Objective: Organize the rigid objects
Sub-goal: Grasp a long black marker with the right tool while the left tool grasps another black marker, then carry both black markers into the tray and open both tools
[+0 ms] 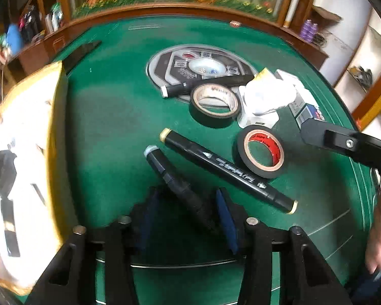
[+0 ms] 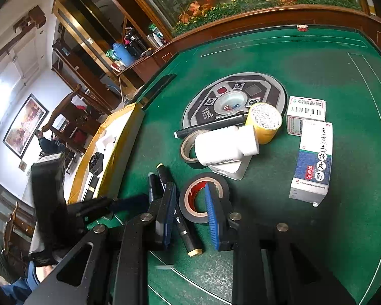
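Here, left gripper (image 1: 188,211) loosely around grey-capped marker (image 1: 174,180), right gripper (image 2: 190,208) empty, narrowly parted.

Left claw (image 1: 188,216) around grey-capped marker (image 1: 175,180), yellow-capped marker (image 1: 228,170) beside, green table (image 1: 109,117)

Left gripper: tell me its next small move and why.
Probably close the left gripper on the grey-capped marker. The marker's lower end lies between the blue pads, but a gap shows on the left side, so it is not yet clamped. The yellow-capped marker lies just beside it, apart, so closing should take one marker only. The cardboard box waits to the left.
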A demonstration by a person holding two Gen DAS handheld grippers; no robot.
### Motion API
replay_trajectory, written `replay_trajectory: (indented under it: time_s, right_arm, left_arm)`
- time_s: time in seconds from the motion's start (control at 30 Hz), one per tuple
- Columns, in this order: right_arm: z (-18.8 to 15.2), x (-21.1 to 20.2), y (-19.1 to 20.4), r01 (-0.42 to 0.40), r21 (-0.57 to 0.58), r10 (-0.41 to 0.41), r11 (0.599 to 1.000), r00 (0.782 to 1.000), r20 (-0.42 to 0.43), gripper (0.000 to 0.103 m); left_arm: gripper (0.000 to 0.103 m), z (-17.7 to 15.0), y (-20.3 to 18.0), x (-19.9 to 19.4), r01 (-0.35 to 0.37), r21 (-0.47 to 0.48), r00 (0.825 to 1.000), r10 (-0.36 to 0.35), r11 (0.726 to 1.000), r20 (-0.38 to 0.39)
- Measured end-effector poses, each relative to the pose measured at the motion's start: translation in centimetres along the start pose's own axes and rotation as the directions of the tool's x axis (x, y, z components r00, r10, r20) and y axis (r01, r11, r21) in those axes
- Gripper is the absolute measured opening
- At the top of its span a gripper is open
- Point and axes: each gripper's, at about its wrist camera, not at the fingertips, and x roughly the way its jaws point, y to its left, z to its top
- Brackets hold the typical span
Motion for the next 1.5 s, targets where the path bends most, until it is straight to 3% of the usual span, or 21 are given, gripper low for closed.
replay_trajectory:
  time_s: [0.13,0.23,0.3,0.33,0.37,0.6,0.77,1.0,1.23,1.4,1.5]
  right_arm:
    - [-0.3,0.7,0.8,0.001,-0.033,-0.002,0.999,1.000,-0.030,0.024]
    - [-0.5,1.0,1.0,0.004,-0.043,-0.006,0.999,0.999,-0.042,0.024]
    - [-0.6,1.1,1.3,0.007,-0.061,-0.010,0.998,0.999,-0.049,0.024]
    - [-0.7,1.2,1.5,0.006,-0.076,-0.011,0.997,0.998,-0.059,0.024]
    - [-0.8,1.3,1.7,0.007,-0.088,-0.012,0.996,0.998,-0.065,0.024]
    - [-2.1,2.4,4.0,-0.005,-0.187,-0.020,0.982,0.991,-0.129,0.016]
    - [-2.9,4.0,5.2,0.028,-0.238,-0.071,0.971,0.983,-0.170,0.015]
    - [-2.6,4.8,5.4,0.102,-0.257,-0.142,0.961,0.980,-0.140,0.012]
    - [-1.6,6.8,6.3,0.193,-0.325,-0.248,0.926,0.959,-0.138,0.013]
    - [-1.9,8.0,6.7,0.216,-0.361,-0.279,0.907,0.951,-0.132,0.014]
    - [-2.0,7.4,6.1,0.181,-0.300,-0.228,0.937,0.965,-0.131,0.014]
  left_arm:
    - [0.049,-0.5,0.3,-0.5,0.112,-0.046,0.994,-0.112,0.993,-0.006]
    - [0.049,-0.7,-1.1,-0.1,0.044,0.019,0.999,-0.045,0.999,0.008]
    - [0.040,-1.0,-1.4,-0.3,0.017,0.043,1.000,-0.018,0.999,0.020]
    - [0.023,-1.1,-1.3,-0.3,0.002,0.051,1.000,-0.003,0.999,0.027]
    - [0.015,-1.4,-1.0,-0.5,-0.009,0.053,0.999,0.007,0.999,0.033]
    - [0.015,-3.5,0.7,-1.7,0.037,0.035,0.998,-0.039,0.999,0.048]
    - [0.015,-3.7,0.2,-1.9,0.018,0.065,0.998,-0.022,0.998,0.061]
    - [0.016,-3.9,0.2,-1.9,0.017,0.072,0.997,-0.022,0.997,0.071]
    - [0.016,-4.0,0.1,-1.8,0.012,0.078,0.997,-0.018,0.997,0.076]
    - [0.017,-4.0,0.0,-1.9,0.010,0.074,0.997,-0.016,0.997,0.081]
    - [0.015,-4.2,0.1,-2.0,0.038,0.072,0.995,-0.044,0.997,0.088]
